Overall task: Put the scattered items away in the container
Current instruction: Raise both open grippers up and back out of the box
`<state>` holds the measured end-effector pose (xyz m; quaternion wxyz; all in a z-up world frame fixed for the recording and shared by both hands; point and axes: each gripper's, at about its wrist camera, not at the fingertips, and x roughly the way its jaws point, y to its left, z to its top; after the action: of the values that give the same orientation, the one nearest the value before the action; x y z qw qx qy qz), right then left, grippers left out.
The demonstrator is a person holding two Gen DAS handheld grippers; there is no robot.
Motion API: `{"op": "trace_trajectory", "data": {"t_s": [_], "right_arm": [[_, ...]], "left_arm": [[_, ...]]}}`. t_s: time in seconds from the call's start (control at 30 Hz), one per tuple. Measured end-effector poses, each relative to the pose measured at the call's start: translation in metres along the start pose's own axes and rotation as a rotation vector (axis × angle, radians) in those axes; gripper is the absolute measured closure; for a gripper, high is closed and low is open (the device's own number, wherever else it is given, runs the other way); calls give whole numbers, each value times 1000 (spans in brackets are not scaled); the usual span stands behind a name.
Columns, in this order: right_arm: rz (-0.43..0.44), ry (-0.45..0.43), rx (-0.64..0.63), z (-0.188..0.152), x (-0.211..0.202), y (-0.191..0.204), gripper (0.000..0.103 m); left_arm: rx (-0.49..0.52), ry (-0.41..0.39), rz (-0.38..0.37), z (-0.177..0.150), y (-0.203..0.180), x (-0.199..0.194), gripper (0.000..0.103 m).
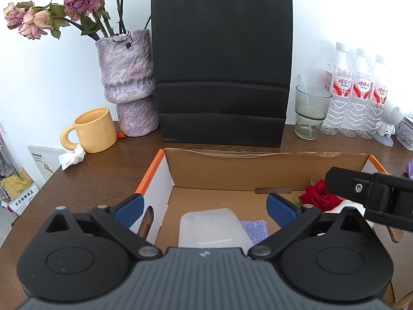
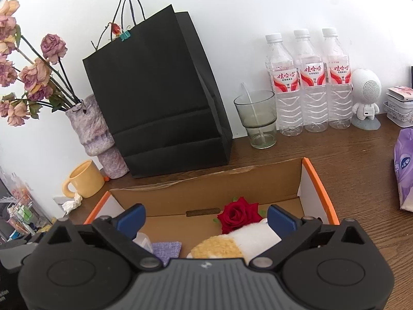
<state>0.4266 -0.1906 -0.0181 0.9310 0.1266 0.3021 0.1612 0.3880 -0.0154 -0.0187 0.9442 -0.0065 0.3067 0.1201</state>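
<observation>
An orange-rimmed cardboard box (image 1: pixel 258 170) (image 2: pixel 204 191) stands on the wooden table. Inside lie a translucent white plastic lid or case (image 1: pixel 211 228), a purple cloth (image 1: pixel 254 228) (image 2: pixel 166 248), a red rose (image 1: pixel 320 196) (image 2: pixel 238 214) and a white and yellow plush item (image 2: pixel 232 244). My left gripper (image 1: pixel 204 208) is open and empty above the box's left half. My right gripper (image 2: pixel 205 218) is open above the box, over the plush and rose, with nothing between its pads. The right gripper's body shows in the left wrist view (image 1: pixel 374 196).
Along the back wall stand a black paper bag (image 1: pixel 222 64), a purple vase with dried roses (image 1: pixel 126 82), a yellow mug (image 1: pixel 93 129), a crumpled tissue (image 1: pixel 72 157), a glass (image 1: pixel 311 111), three water bottles (image 2: pixel 309 82) and a white figurine (image 2: pixel 366 95). A purple packet (image 2: pixel 405 170) lies right.
</observation>
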Motion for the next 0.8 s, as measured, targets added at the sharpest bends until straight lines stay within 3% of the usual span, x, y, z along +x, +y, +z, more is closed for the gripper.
{"op": "trace_trajectory", "data": {"t_s": [0.8], "right_arm": [[-41,-66,-59,6,-32,20,0]], "left_arm": [[-86,-78,-93,-7,36,-54,0]]}}
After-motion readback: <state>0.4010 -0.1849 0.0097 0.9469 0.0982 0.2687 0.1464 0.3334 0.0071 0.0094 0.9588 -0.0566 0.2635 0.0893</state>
